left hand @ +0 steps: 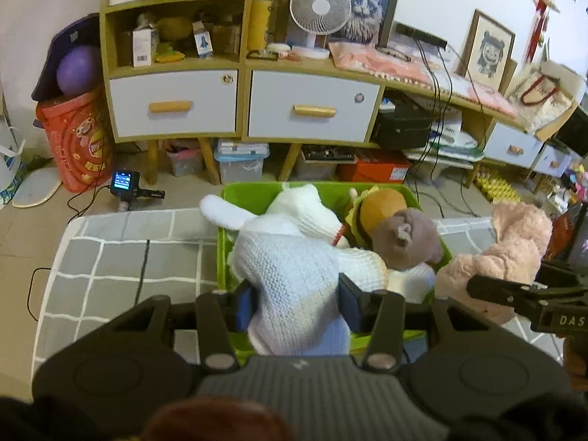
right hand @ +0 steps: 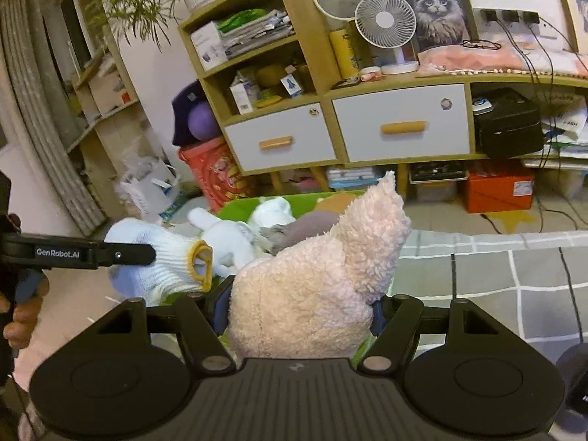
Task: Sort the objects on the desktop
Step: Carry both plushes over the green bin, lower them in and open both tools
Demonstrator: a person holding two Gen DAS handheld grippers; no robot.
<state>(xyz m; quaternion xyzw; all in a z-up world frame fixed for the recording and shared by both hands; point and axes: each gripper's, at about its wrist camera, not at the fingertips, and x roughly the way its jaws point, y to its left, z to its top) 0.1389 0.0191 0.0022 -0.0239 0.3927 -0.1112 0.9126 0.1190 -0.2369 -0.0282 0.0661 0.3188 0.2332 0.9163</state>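
Between the left gripper (left hand: 297, 303) jaws: white knit glove (left hand: 294, 279), clamped on both sides, jaws closed down to the glove's width. Hangs just ahead of the jaws, over the near edge of the green bin (left hand: 250, 194). In the right wrist view, same glove (right hand: 165, 261) seen side-on, yellow-trimmed cuff facing the right gripper, left gripper's finger (right hand: 110, 253) pressed across it.

Ahead of the left jaws, inside the bin: white plush toy (left hand: 290, 205) lying across it, one limb sticking out over the left rim. Right of that, burger-shaped plush (left hand: 378, 205), then grey-brown plush (left hand: 408, 239) against the right wall of the bin. Bin sits on grey checked cloth (left hand: 110, 257).

Further right, between the right gripper (right hand: 299, 312) jaws: pink fleecy plush (right hand: 319, 279), gripped at its lower body, jaws part-closed onto it, pointed tip sticking up ahead of the jaws. Left wrist view shows the same plush (left hand: 511, 246) just right of the bin, beside its right wall. Can't tell whether it touches the cloth underneath.

Behind all of it: wooden cabinet (left hand: 242, 62) with white drawers, small desk fan (left hand: 319, 7) on top.
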